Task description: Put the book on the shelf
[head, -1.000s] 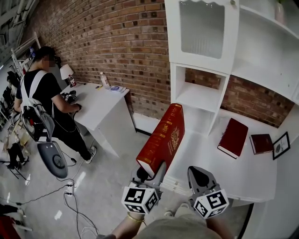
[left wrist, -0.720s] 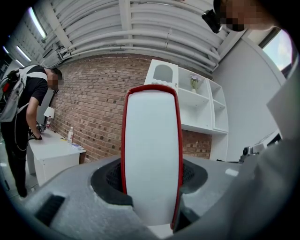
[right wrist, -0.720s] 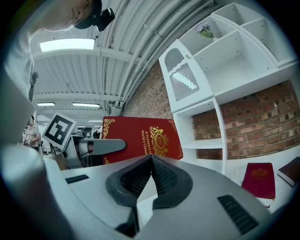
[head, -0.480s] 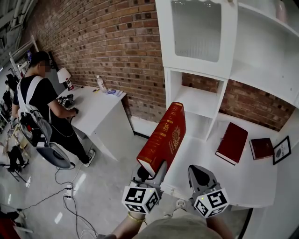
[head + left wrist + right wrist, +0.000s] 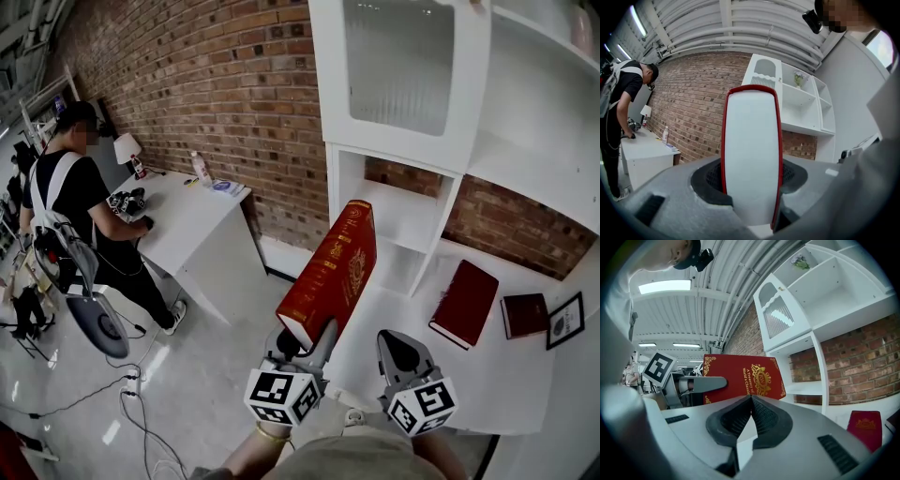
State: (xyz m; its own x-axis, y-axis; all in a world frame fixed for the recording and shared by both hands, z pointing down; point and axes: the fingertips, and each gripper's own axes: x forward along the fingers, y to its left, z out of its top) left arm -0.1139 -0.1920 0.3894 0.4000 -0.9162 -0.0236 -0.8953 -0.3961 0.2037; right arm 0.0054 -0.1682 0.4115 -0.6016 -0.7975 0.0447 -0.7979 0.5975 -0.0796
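Note:
A thick red book (image 5: 331, 274) with gold print stands upright in my left gripper (image 5: 302, 345), whose jaws are shut on its lower end. In the left gripper view the book's white page edge (image 5: 752, 154) fills the gap between the pads. The white shelf unit (image 5: 403, 211) stands ahead, its open cubby just beyond the book's top. My right gripper (image 5: 401, 353) hangs beside the left one, jaws shut with nothing between them. From the right gripper view the book's cover (image 5: 745, 379) shows to the left, with the left gripper's finger across it.
Two dark red books (image 5: 463, 302) (image 5: 523, 315) and a small framed picture (image 5: 564, 320) lie on the white counter (image 5: 412, 347). A person (image 5: 80, 202) works at a white desk (image 5: 192, 220) at the left. Cables (image 5: 141, 412) trail over the floor.
Both grippers and the red book have moved closer to the shelf unit, which now looms larger. The grip on the book is unchanged.

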